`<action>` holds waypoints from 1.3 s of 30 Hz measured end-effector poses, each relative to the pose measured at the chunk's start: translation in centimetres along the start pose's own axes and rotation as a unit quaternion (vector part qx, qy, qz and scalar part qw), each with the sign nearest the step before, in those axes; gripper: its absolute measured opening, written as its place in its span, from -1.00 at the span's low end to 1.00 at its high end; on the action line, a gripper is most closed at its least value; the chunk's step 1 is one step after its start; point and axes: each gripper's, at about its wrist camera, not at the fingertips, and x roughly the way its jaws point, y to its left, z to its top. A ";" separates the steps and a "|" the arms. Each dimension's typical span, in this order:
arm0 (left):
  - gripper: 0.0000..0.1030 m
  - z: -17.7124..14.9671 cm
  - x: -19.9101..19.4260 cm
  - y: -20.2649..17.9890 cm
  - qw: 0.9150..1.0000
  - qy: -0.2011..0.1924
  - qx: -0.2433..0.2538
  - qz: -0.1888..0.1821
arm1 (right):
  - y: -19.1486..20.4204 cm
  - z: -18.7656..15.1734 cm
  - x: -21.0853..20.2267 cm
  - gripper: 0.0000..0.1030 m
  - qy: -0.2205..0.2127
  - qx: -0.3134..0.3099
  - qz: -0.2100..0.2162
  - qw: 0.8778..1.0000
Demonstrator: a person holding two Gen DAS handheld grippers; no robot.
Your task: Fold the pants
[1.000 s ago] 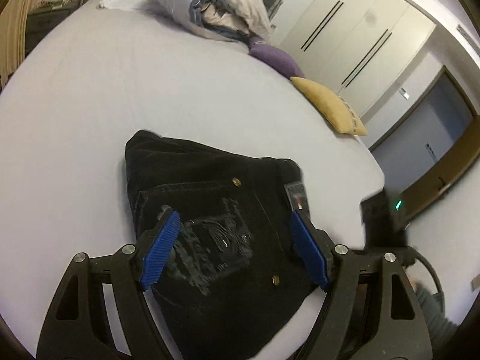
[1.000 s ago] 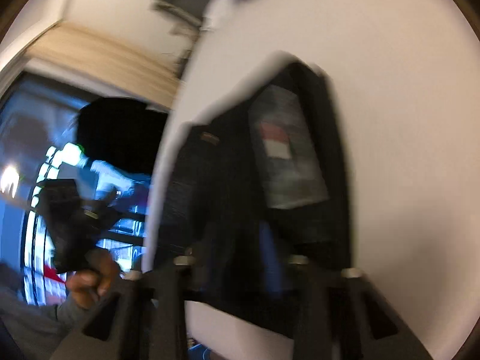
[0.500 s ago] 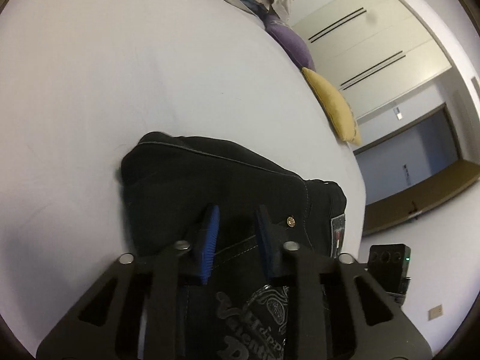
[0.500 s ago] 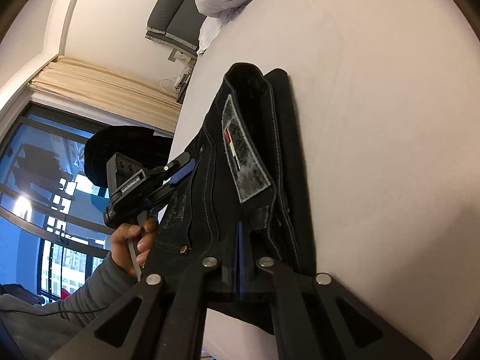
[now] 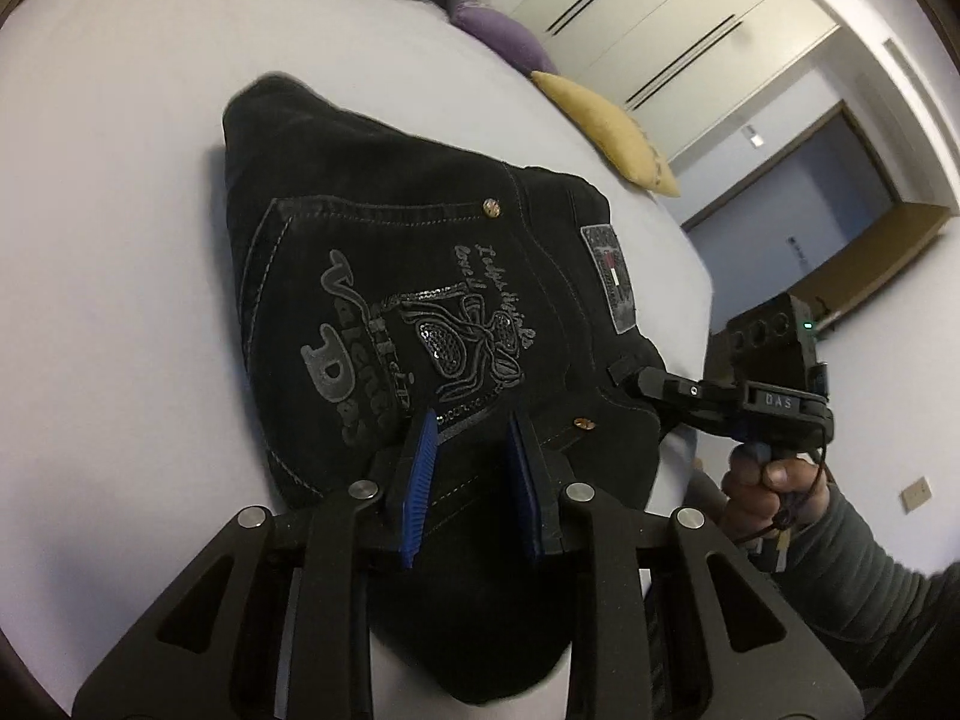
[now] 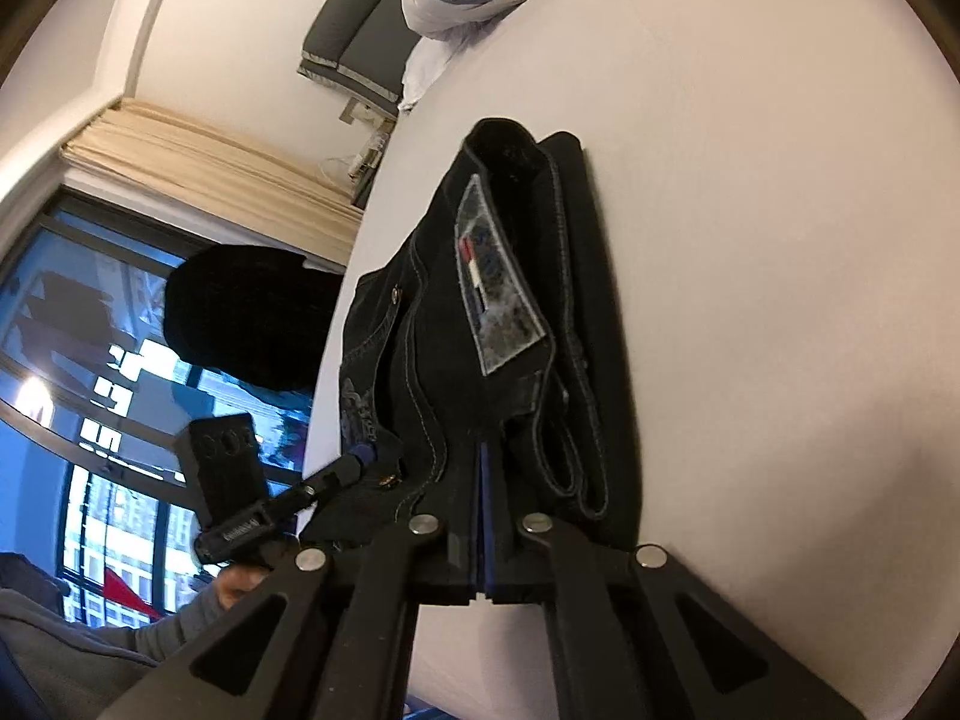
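1. Bed [image 5: 120,240] — pale sheet; I see the black pants [image 5: 384,276] folded into a compact bundle near its edge, embroidered back pocket facing up.
2. Left gripper [image 5: 471,420] — my blue-padded jaws sit partly apart, straddling the near edge of the pants; no cloth pinched between them that I can see.
3. Right gripper [image 6: 483,462] — jaws pressed together on the waistband side of the pants, beside the patch label [image 6: 498,300].
4. Yellow cushion [image 5: 606,126] and purple cushion [image 5: 498,39] — far side of the bed.
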 end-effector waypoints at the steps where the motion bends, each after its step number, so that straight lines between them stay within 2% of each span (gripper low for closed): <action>1: -0.53 0.0 -0.3 -0.7 1.000 -0.001 0.003 0.002 | 0.9 0.1 -0.6 -0.82 -0.001 -0.013 0.000 1.000; 2: -0.53 0.0 -1.3 -1.4 1.000 -0.007 0.005 0.001 | 1.9 0.1 -1.7 -0.45 -0.013 -0.030 0.007 0.999; 3: -0.43 0.0 -1.8 -2.0 1.000 -0.014 0.006 0.001 | 2.4 0.1 -2.4 0.11 -0.023 -0.037 0.009 0.999; 4: 0.13 -0.3 -2.7 -2.2 1.000 -0.024 0.005 0.006 | 2.9 0.4 -3.5 0.36 -0.039 -0.044 0.005 0.998; 5: 0.57 -0.6 -3.7 -2.2 0.999 -0.038 -0.001 0.018 | 3.0 0.9 -4.0 0.59 -0.047 -0.049 0.001 0.998; 6: 0.99 -1.0 -4.2 -2.5 0.998 -0.056 -0.009 0.028 | 2.9 1.4 -4.2 0.59 -0.049 -0.050 -0.002 0.998; 7: 0.99 -1.2 -5.2 -2.0 0.996 -0.088 -0.018 0.028 | 2.4 2.3 -4.3 0.59 -0.048 -0.047 -0.015 0.998; 8: 0.99 -1.1 -5.5 -1.4 0.995 -0.094 -0.026 0.026 | 1.9 2.9 -4.3 0.59 -0.047 -0.041 -0.023 0.998; 11: 0.99 -0.1 -4.7 0.0 0.996 -0.067 -0.051 0.037 | 0.1 5.2 -3.4 0.57 -0.034 -0.010 -0.030 0.999; 14: 0.99 0.5 -3.0 0.9 0.997 -0.021 -0.057 0.048 | -1.1 6.8 -1.0 0.52 0.006 0.003 -0.037 0.999; 16: 0.99 1.1 -2.0 1.8 0.997 0.007 -0.074 0.032 | -1.7 7.3 0.6 0.47 0.028 0.013 -0.050 0.998; 17: 0.98 1.3 -1.3 2.0 0.996 0.016 -0.082 0.034 | -2.0 7.4 1.1 0.36 0.032 0.016 -0.053 0.998; 20: 0.98 2.0 0.2 2.4 0.995 0.031 -0.091 0.030 | -2.3 8.4 1.7 0.28 0.037 0.028 -0.042 0.998; 22: 0.94 2.6 0.9 2.6 0.995 0.042 -0.088 0.030 | -2.1 8.6 2.3 0.20 0.048 0.019 -0.048 0.998; 23: 0.89 2.9 1.1 2.6 0.995 0.046 -0.087 0.029 | -1.8 8.6 2.8 0.08 0.055 0.012 -0.052 0.997; 24: 0.63 3.1 1.1 2.7 0.995 0.049 -0.087 0.033 | -1.7 8.7 3.3 -0.02 0.061 0.008 -0.059 0.996; 25: 0.19 3.5 1.4 2.8 0.994 0.054 -0.087 0.044 | -1.5 8.7 3.6 -0.05 0.063 0.007 -0.063 0.996; 28: -0.10 4.0 1.8 3.1 0.992 0.062 -0.092 0.053 | -1.1 8.3 3.4 -0.20 0.059 -0.002 -0.081 0.995; 30: -0.21 3.9 1.7 2.7 0.992 0.060 -0.086 0.065 | -0.1 8.0 2.9 -0.34 0.052 -0.019 -0.099 0.993; 31: -0.34 3.7 1.4 2.3 0.993 0.056 -0.080 0.072 | 0.4 7.9 2.9 -0.37 0.049 -0.029 -0.109 0.992; 34: -0.56 3.4 0.2 1.7 0.993 0.044 -0.081 0.079 | 3.6 7.2 2.3 -0.50 0.028 -0.076 -0.155 0.985; 39: -0.66 3.0 -2.9 0.3 0.994 0.021 -0.067 0.082 | 9.0 6.0 1.6 -0.57 0.002 -0.136 -0.176 0.975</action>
